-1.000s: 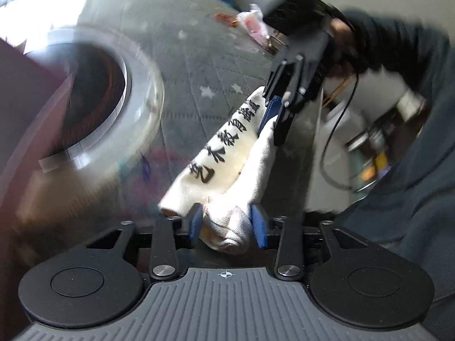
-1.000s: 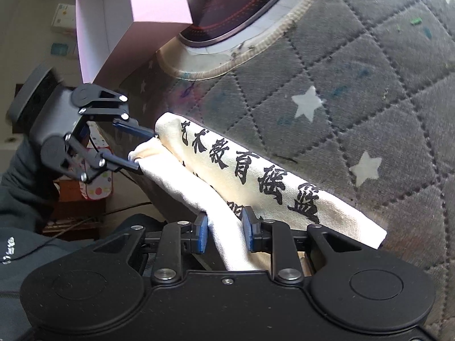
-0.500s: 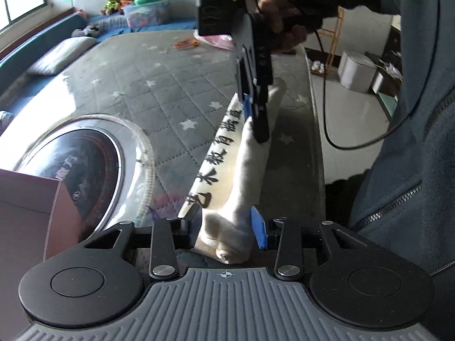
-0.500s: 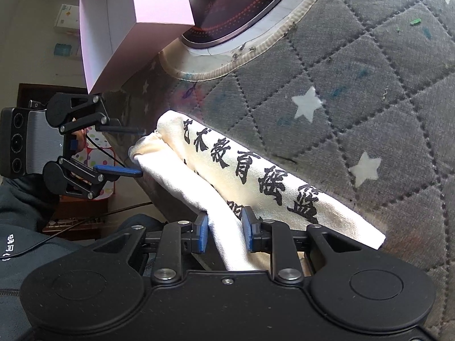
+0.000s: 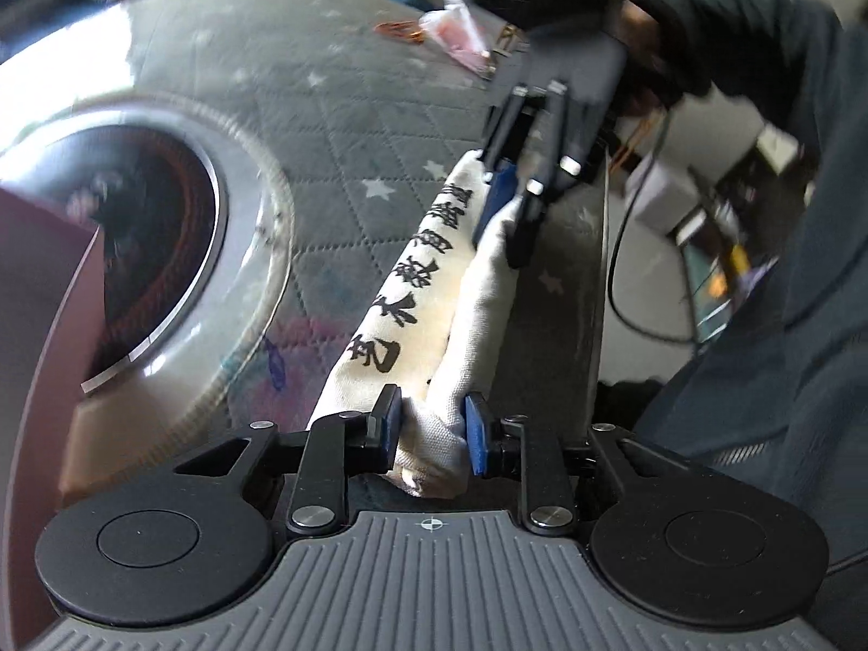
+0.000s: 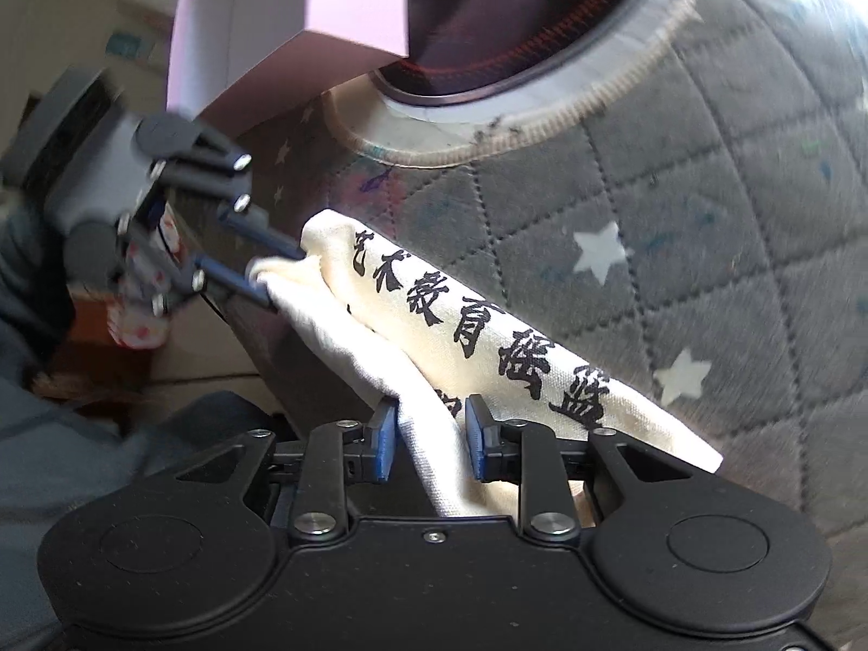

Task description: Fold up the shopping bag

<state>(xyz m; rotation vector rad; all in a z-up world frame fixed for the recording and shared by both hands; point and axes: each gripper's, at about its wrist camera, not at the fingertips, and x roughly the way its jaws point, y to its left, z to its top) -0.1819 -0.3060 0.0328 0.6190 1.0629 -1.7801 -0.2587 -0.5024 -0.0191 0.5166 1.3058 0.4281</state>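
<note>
The cream cloth shopping bag (image 5: 412,293) with black characters lies as a long narrow strip on the grey quilted star mattress (image 5: 336,125) near its edge. My left gripper (image 5: 431,428) is shut on one bunched end of the bag. My right gripper (image 6: 428,436) is shut on the other end's folded layer (image 6: 428,434). Each gripper shows in the other's view: the right one (image 5: 507,222) at the far end, the left one (image 6: 271,276) at the far end. The bag (image 6: 488,347) is stretched between them.
A round dark mat with a pale rim (image 5: 163,228) lies on the mattress beside the bag. A pink box (image 6: 304,5) stands over it. The mattress edge (image 5: 597,293) runs along the bag. Pink and orange clutter (image 5: 455,38) lies far off. The person's dark sleeve (image 5: 786,293) is at the right.
My left gripper, open around the bag end half a second ago, has shut on it again. Both views have shifted and blurred; the bag stays stretched between the grippers.
</note>
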